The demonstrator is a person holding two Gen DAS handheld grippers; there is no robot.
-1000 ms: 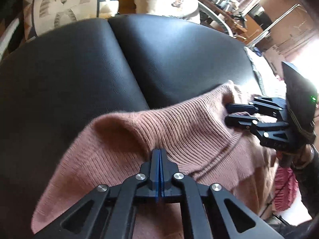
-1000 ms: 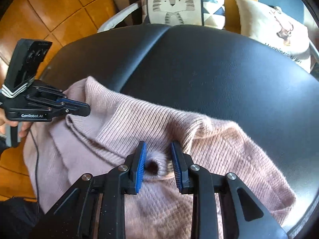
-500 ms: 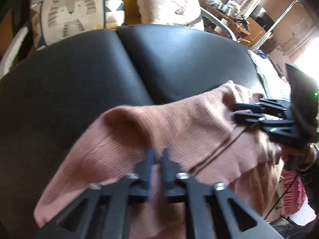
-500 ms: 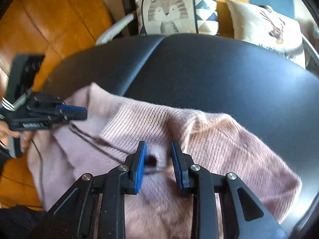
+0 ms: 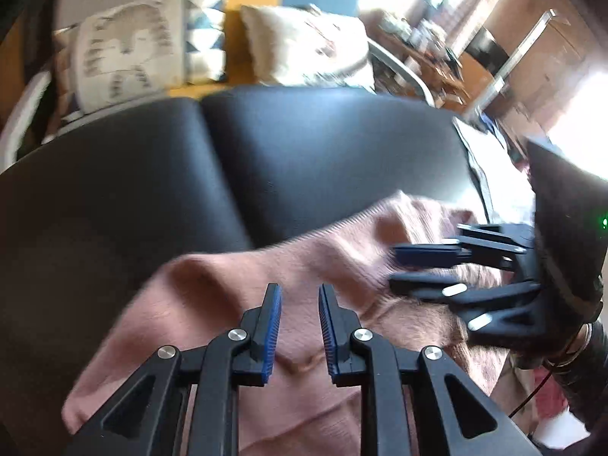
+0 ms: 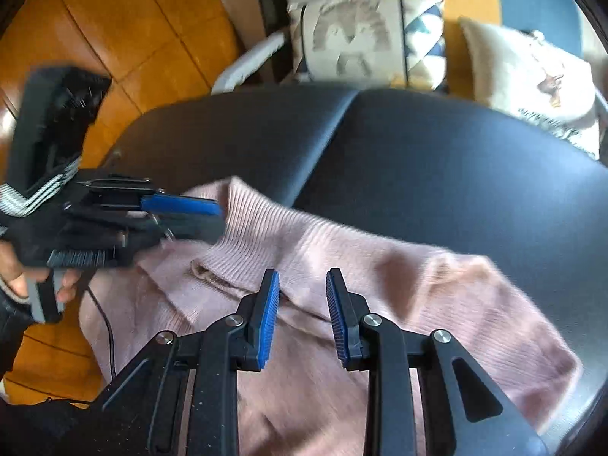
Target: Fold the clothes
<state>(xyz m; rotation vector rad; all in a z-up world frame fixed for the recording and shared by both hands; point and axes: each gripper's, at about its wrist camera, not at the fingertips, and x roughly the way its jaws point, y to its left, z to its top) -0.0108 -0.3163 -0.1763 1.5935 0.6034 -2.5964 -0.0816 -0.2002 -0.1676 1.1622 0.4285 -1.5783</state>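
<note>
A pink knitted sweater [image 5: 212, 304] [image 6: 437, 304] lies folded over on the black padded surface [image 5: 304, 159] [image 6: 456, 159], its ribbed band running across the top. In the left wrist view my left gripper [image 5: 299, 292] stands open just above the knit, nothing between its blue pads. My right gripper [image 6: 303, 279] is open too, hovering over the ribbed fold. Each gripper shows in the other's view: the right gripper [image 5: 395, 269] at the sweater's right end, the left gripper [image 6: 218, 216] at its left end, both apart from the cloth or barely over it.
Two cushions [image 6: 364, 41] [image 6: 532, 76] lean behind the black surface, on a seat with a white frame [image 6: 247, 64]. Orange wood floor [image 6: 133, 38] lies to the left. A person's hand [image 6: 22, 277] holds the left gripper; a thin cable [image 6: 108, 326] hangs beside the sweater.
My left gripper was shut on the sweater's fold and has let go and opened. The right gripper has opened wider off the knit. Both have lifted back; the sweater now rests on the surface.
</note>
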